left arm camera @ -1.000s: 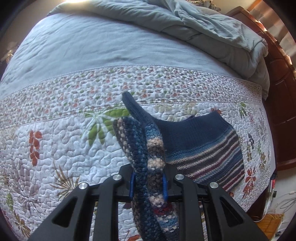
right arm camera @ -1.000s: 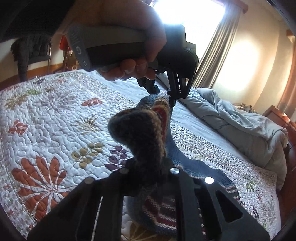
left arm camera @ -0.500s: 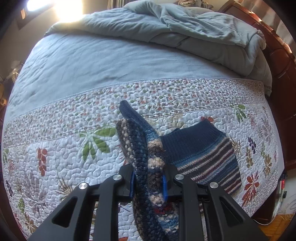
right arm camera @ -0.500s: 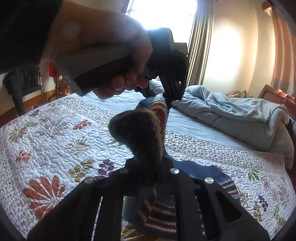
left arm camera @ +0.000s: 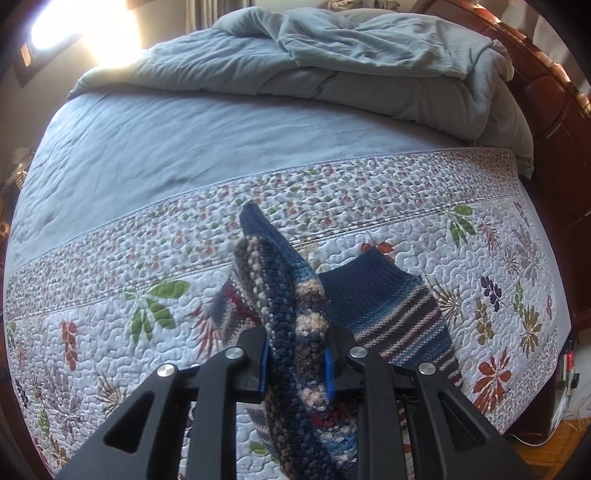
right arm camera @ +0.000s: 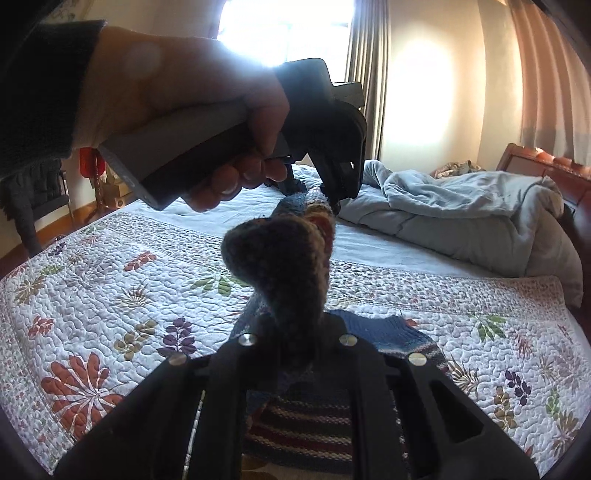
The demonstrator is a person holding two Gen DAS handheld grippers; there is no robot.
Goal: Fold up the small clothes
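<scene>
A small knitted garment (left arm camera: 291, 295) in navy with tan, red and blue stripes is held up off the bed. My left gripper (left arm camera: 295, 363) is shut on a bunched edge of it. My right gripper (right arm camera: 295, 332) is shut on another bunched part (right arm camera: 284, 266). The rest of the garment (left arm camera: 391, 306) hangs down and lies on the floral quilt (left arm camera: 110, 332). In the right wrist view the left gripper (right arm camera: 332, 166), held in a hand, pinches the far end of the knit just beyond my right gripper.
A crumpled grey duvet (left arm camera: 369, 62) is heaped at the head of the bed, on a grey sheet (left arm camera: 184, 147). A dark wooden headboard (left arm camera: 554, 92) runs along the right. Curtains (right arm camera: 546, 74) and a bright window (right arm camera: 288, 33) lie behind.
Both grippers have risen with the garment, pulling away from the bed. More of the bed and duvet shows now. The garment's lower part has lifted and narrowed on the quilt.
</scene>
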